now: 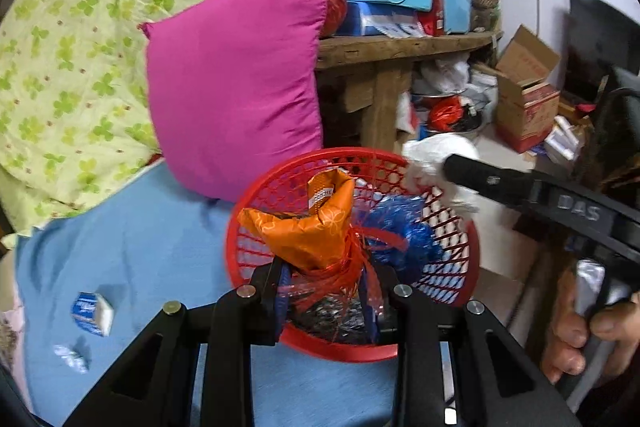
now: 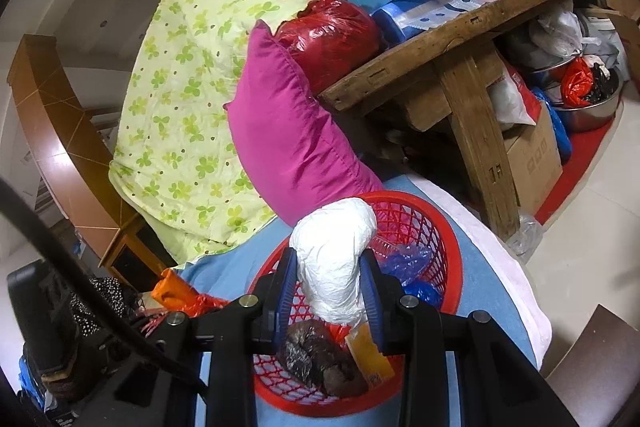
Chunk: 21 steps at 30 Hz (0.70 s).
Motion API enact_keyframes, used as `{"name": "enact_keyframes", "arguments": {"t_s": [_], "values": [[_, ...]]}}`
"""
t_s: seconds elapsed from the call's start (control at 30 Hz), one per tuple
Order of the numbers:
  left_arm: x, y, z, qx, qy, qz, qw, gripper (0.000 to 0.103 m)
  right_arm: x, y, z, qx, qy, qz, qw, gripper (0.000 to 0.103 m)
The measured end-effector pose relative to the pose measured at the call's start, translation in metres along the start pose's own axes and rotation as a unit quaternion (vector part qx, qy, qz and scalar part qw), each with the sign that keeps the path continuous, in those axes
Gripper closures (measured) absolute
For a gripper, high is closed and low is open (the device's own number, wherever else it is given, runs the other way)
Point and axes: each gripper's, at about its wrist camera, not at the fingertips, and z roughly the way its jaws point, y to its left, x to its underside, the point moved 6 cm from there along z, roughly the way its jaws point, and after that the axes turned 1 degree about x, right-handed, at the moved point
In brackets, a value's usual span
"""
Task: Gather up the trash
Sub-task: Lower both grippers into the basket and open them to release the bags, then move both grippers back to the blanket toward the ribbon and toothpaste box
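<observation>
A red mesh basket (image 1: 231, 239) (image 2: 454, 247) stands on the blue sheet (image 1: 160, 247). My left gripper (image 1: 326, 287) is shut on an orange wrapper (image 1: 316, 231) tangled with red plastic shreds, over the basket's near side. From the right, my right gripper (image 1: 450, 167) (image 2: 332, 259) comes in over the far rim, shut on a crumpled white plastic bag (image 1: 432, 151) (image 2: 334, 251). Inside the basket lie blue plastic (image 1: 404, 227) (image 2: 412, 267), a dark bag (image 2: 316, 359) and a yellow packet (image 2: 368, 355). A small blue-and-white box (image 1: 92, 313) and a crumpled wrapper (image 1: 72, 357) lie on the sheet to the left.
A magenta pillow (image 1: 236, 83) leans on a green floral quilt (image 1: 80, 47) behind the basket. A wooden table (image 2: 440, 59) piled with boxes stands to the right, with bags, bowls and a cardboard box (image 1: 524, 99) on the floor. A hand (image 1: 580, 327) holds the right gripper.
</observation>
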Motion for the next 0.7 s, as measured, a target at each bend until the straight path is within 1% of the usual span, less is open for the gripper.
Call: {"name": "enact_keyframes", "arguments": {"t_s": [0.1,0.13,0.17,0.2,0.23,0.3,0.4,0.53,0.63,0.7], "values": [[0.001,0.000,0.008,0.020,0.003,-0.003,0.9998,0.070,-0.001,-0.003,0.016,0.002,0.011,0.007,1.000,0.068],[0.001,0.000,0.010,0.027,0.005,-0.005,0.9996,0.066,0.000,-0.003,0.021,0.001,0.015,0.009,1.000,0.068],[0.003,0.000,0.013,0.038,0.011,-0.006,0.9992,0.060,0.000,-0.004,0.027,0.002,0.019,0.010,1.000,0.067],[0.004,0.001,0.015,0.044,0.014,-0.007,0.9989,0.047,0.001,-0.006,0.033,0.006,0.023,0.014,1.000,0.064],[0.005,0.002,0.016,0.043,0.013,-0.010,0.9989,0.041,0.002,-0.008,0.038,0.008,0.029,0.020,0.999,0.054],[0.006,0.004,0.016,0.041,0.009,-0.009,0.9991,0.041,0.005,-0.014,0.045,0.002,0.036,0.045,0.998,0.035],[0.009,0.011,0.011,0.041,0.008,-0.013,0.9990,0.041,0.008,-0.016,0.045,0.001,0.033,0.052,0.998,0.035],[0.019,0.032,-0.006,0.030,-0.008,-0.027,0.9992,0.039,0.005,-0.015,0.032,0.005,0.013,0.042,0.999,0.035],[0.038,0.056,-0.021,0.009,-0.009,-0.049,0.9987,0.039,0.000,-0.007,0.020,0.004,-0.002,0.028,1.000,0.035],[0.059,0.079,-0.030,-0.011,0.000,-0.069,0.9975,0.039,-0.004,0.001,0.014,-0.001,-0.006,0.018,1.000,0.035]]}}
